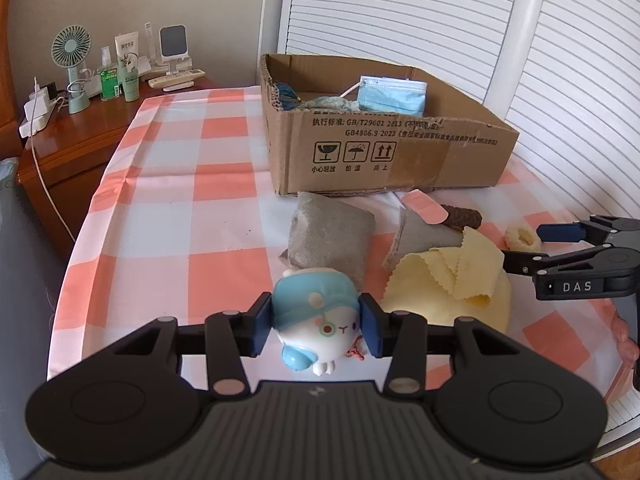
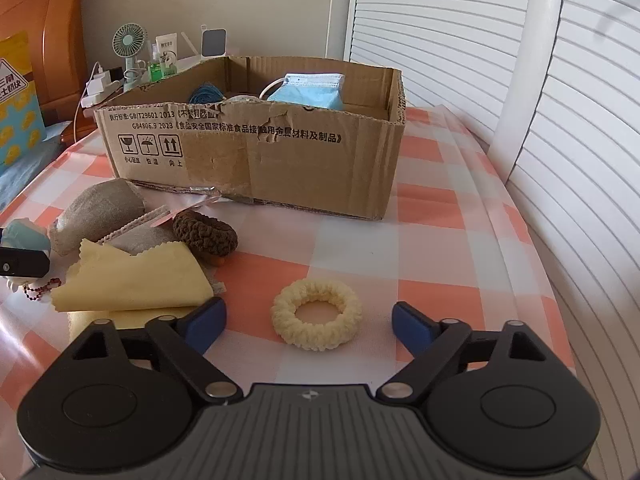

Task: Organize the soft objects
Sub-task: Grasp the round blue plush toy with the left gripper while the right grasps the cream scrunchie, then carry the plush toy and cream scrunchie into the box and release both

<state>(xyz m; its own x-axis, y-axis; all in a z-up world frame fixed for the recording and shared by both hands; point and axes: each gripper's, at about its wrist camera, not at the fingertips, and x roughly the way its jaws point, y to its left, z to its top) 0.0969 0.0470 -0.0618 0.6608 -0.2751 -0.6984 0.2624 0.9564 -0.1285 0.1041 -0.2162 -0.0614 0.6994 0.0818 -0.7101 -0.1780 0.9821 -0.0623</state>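
Note:
My left gripper [image 1: 316, 320] is shut on a small blue-and-white plush toy [image 1: 316, 312] near the table's front, with its blue pads against both sides. The toy also shows at the left edge of the right wrist view [image 2: 24, 236]. My right gripper [image 2: 308, 324] is open and empty, with a cream knitted scrunchie [image 2: 317, 314] lying on the cloth between its fingers. It also shows in the left wrist view [image 1: 560, 248]. A cardboard box [image 1: 384, 148] at the back holds a blue face mask [image 1: 392, 94] and blue string [image 2: 204, 94].
On the checked tablecloth [image 1: 168, 184] lie a grey pouch [image 1: 328, 236], a yellow cloth [image 2: 132, 284], a brown scrunchie [image 2: 206, 234] and a grey lace-edged cloth [image 1: 420, 232]. A wooden nightstand [image 1: 80, 132] with a fan and bottles stands at the left. White slatted doors [image 1: 440, 20] are behind.

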